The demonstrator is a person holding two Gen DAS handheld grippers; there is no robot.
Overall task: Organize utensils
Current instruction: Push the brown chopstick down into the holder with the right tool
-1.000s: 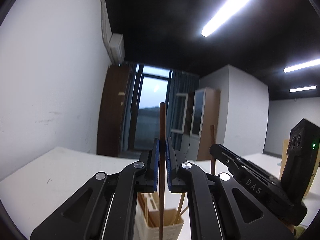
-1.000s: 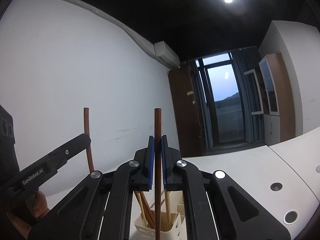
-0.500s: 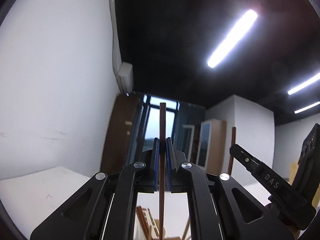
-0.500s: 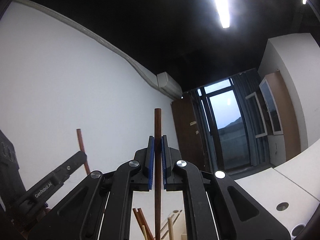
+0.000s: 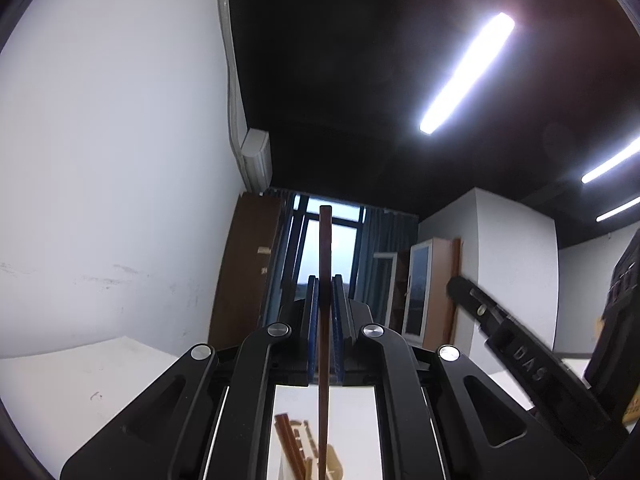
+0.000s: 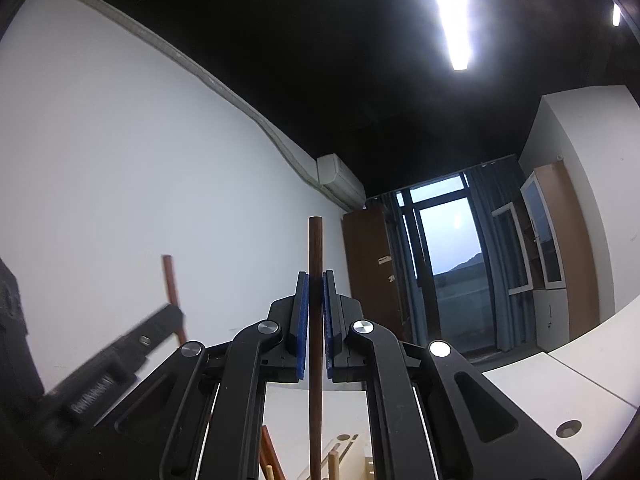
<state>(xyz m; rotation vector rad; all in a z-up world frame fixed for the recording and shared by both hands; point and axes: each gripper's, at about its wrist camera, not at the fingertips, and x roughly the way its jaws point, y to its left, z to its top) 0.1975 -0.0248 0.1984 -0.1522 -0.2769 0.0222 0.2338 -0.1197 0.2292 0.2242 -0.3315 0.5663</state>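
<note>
Both cameras have tipped upward over the last second, so the cream holder has dropped to the bottom edge of each view and more ceiling shows.

Left wrist view: left tool (image 5: 325,320) is clamped tight on a dark brown chopstick (image 5: 325,264), blue ribbed pads pinching it partway along so it stands upright, top end poking above the pads. Right below sits the slotted plastic holder (image 5: 334,456) on the white worktop (image 5: 80,384), with more sticks in it. On the right, the other tool's black finger looks blurred.

Right wrist view: right tool (image 6: 315,320) is likewise shut on a second, round chopstick (image 6: 315,256), upright over the holder (image 6: 344,446). Far left, the left tool's stick (image 6: 171,284) is visible.

My guess: these are light, stiff, smooth-lacquered wood, so slippy. A mid-shaft pinch seems right, otherwise they'd pivot.
</note>
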